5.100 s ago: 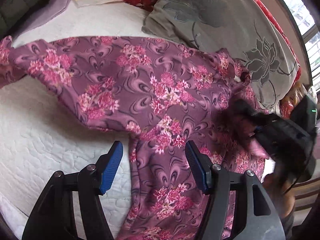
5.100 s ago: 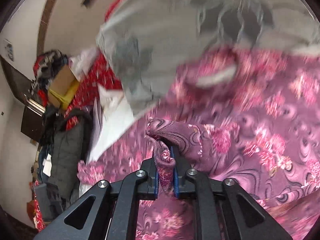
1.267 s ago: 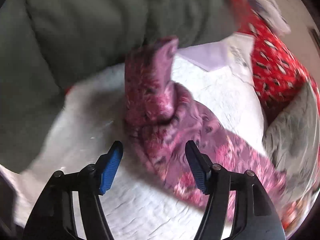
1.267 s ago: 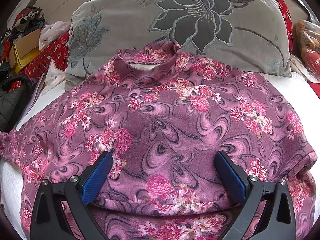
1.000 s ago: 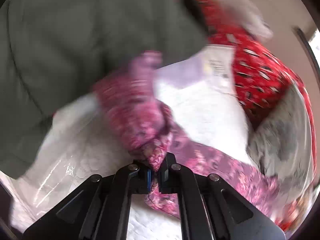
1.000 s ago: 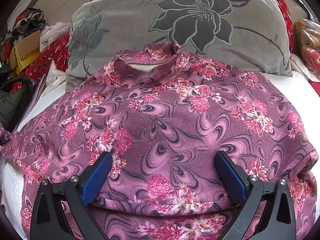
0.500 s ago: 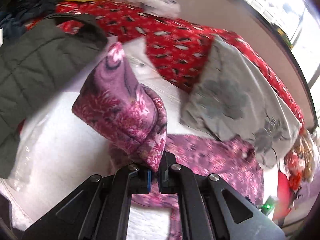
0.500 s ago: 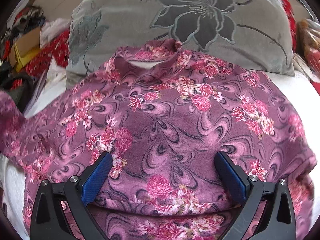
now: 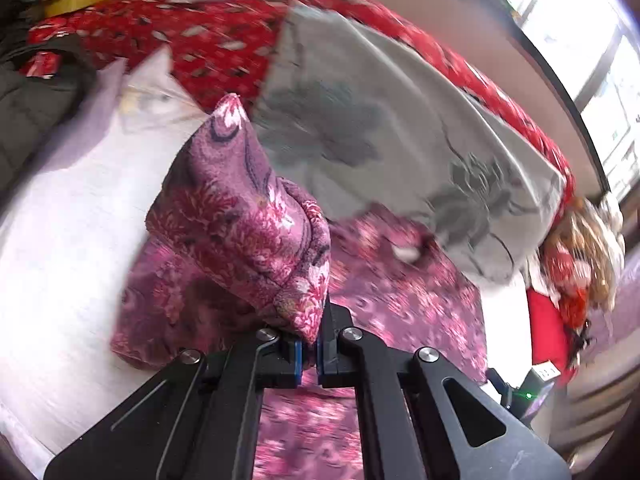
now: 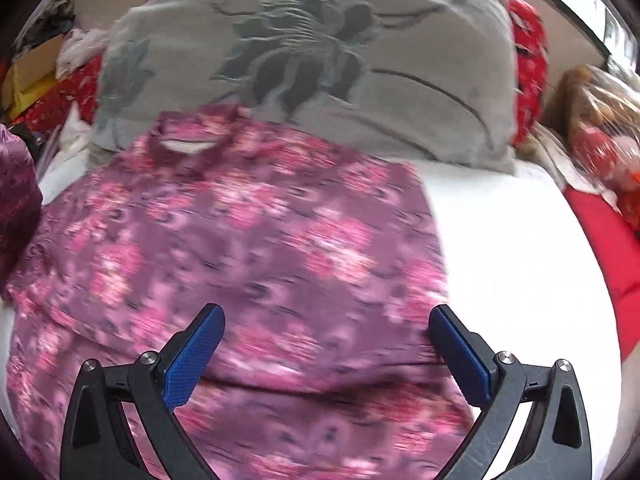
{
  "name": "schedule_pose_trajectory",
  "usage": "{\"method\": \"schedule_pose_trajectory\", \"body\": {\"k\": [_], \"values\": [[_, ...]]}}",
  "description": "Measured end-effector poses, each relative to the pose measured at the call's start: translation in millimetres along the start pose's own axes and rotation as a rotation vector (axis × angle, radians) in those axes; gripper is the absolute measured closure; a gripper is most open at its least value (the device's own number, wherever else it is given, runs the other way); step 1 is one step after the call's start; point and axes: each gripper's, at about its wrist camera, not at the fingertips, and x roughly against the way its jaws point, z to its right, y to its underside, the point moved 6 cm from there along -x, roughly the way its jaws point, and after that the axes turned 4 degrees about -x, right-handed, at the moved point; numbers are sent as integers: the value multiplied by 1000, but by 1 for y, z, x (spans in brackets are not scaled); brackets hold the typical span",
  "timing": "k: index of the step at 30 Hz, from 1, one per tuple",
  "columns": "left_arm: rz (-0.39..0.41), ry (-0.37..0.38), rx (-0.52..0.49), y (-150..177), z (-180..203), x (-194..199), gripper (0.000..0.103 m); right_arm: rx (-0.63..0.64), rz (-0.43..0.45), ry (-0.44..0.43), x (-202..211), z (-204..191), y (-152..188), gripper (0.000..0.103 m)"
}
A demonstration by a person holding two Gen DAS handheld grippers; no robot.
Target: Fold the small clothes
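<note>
A purple top with pink flowers lies spread on the white bed, collar toward a grey pillow. My left gripper is shut on its left sleeve and holds the sleeve lifted above the top's body. The lifted sleeve also shows at the left edge of the right wrist view. My right gripper is open wide and empty, low over the top's lower part, with both blue pads over or at the edge of the cloth.
A grey flowered pillow lies behind the collar. A red patterned blanket and a dark jacket lie at the back left. White quilted bedding extends to the right of the top. Bagged items sit far right.
My left gripper closed on the sleeve about a second ago and has carried it up and over toward the top's body. My right gripper stayed open and shifted right.
</note>
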Motion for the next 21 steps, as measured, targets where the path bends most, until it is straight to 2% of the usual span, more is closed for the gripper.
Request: {"method": "schedule_pose_trajectory", "body": {"k": [4,6,9,11,13,14,15,16,18,19,21], "values": [[-59,16,-58,20,42,-23,101,-5,-55,6,-18,14,19,0],[-96,3,-103,33,61,-40,101,-5,-5,-6,-15,15,22,0],[-170,-28,-155,58,82,-71,100,-13,16,-7,-13,18,25,0],[-246,-67,-178,79,90,-98,100,-17,21,-12,-13,19,27,0],[-302,-109,-207,96,92,-119,86,-23,24,-21,-13,19,27,0],[-302,-123,-227,101,92,-123,84,-27,23,-24,-13,19,27,0],[-286,-130,-254,102,94,-123,82,-29,23,-26,-13,20,27,0],[-274,-132,-300,104,99,-118,75,-30,22,-26,-13,19,28,0],[-297,-119,-344,107,102,-108,64,-31,21,-26,-13,20,28,0],[-300,-104,-352,109,101,-99,64,-31,17,-26,-13,20,28,0],[-253,-46,-332,109,87,-68,63,-24,-9,-23,-15,20,24,0]]}}
